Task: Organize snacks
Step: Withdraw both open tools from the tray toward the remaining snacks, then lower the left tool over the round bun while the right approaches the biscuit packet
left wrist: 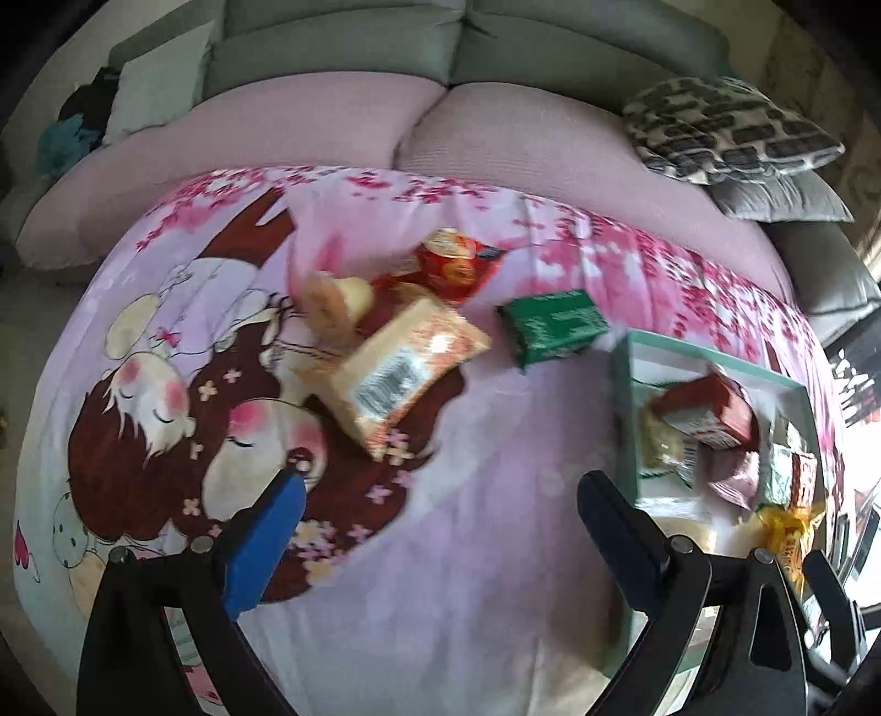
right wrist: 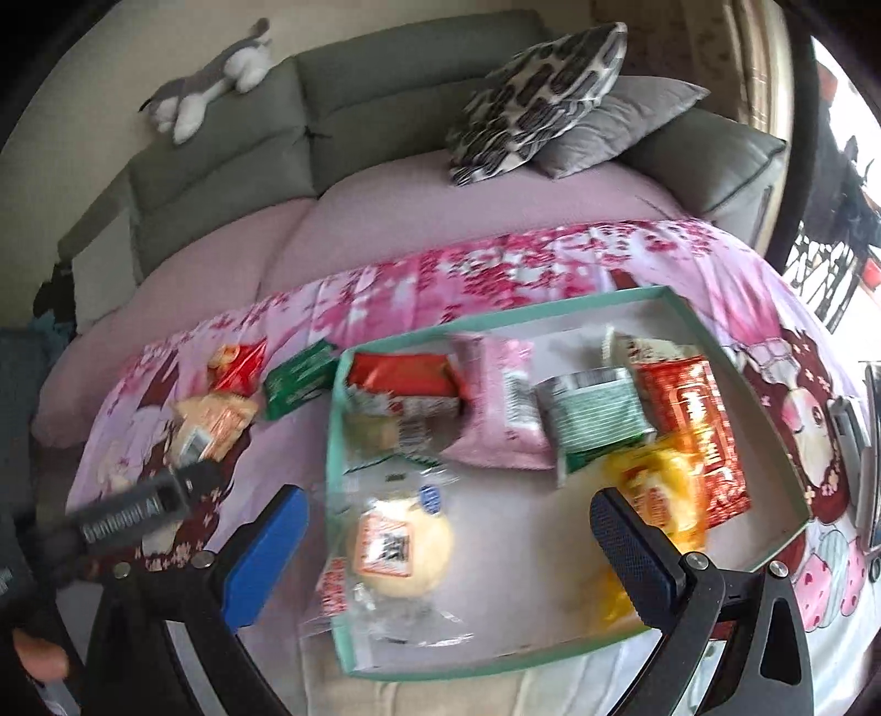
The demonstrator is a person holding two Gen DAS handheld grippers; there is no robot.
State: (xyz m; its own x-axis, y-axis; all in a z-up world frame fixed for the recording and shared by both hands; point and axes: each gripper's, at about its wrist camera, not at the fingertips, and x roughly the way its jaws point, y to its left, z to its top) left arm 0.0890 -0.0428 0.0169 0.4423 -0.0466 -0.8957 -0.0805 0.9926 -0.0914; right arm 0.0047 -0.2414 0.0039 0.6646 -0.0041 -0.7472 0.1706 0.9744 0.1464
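A mint-green shallow box lies on a pink cartoon-print cloth and holds several snack packets, among them a clear-wrapped bun, a pink packet and a red packet. It also shows at the right of the left wrist view. Left of the box lie loose snacks: an orange-cream packet, a green packet, a red packet. My left gripper is open and empty above the cloth. My right gripper is open and empty over the box's near part.
A grey-green sofa with pink seat covers stands behind the cloth. A patterned cushion and a grey cushion lie at the right end. A plush toy rests on the sofa back. The left gripper's body shows at left.
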